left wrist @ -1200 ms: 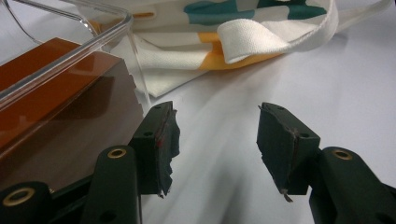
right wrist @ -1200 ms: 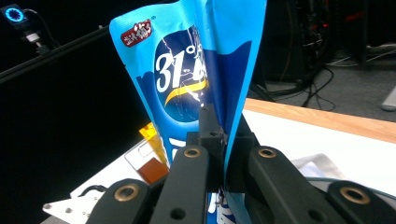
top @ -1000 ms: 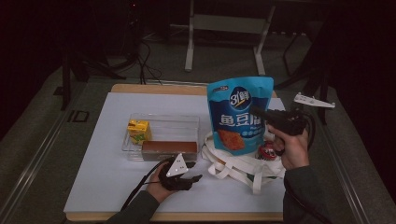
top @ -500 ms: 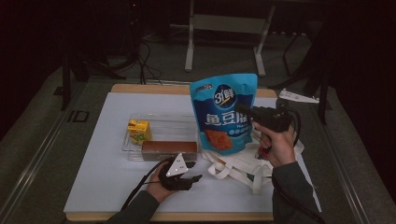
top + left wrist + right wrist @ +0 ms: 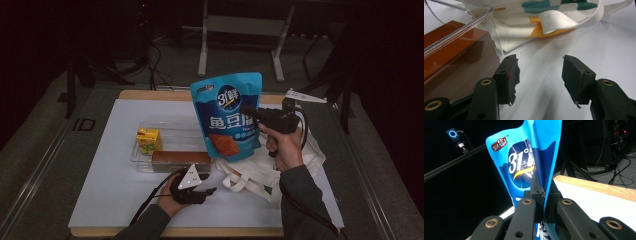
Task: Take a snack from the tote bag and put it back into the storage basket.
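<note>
A blue snack pouch with white lettering hangs in the air above the table, pinched at its right edge by my right gripper, which is shut on it. In the right gripper view the pouch stands upright between the closed jaws. My left gripper rests on the white table near the front edge, open, with nothing between its fingers. It lies just in front of a clear tray that holds a brown box and a yellow carton.
A white cloth tote bag with coloured print lies crumpled on the table right of the tray, under my right hand; its strap lies just beyond the left gripper. The table has a wooden rim. Stands and cables fill the dark floor behind.
My right gripper has carried the blue pouch leftward, from over the bag to above the tray's right end. The left gripper has stayed put.
</note>
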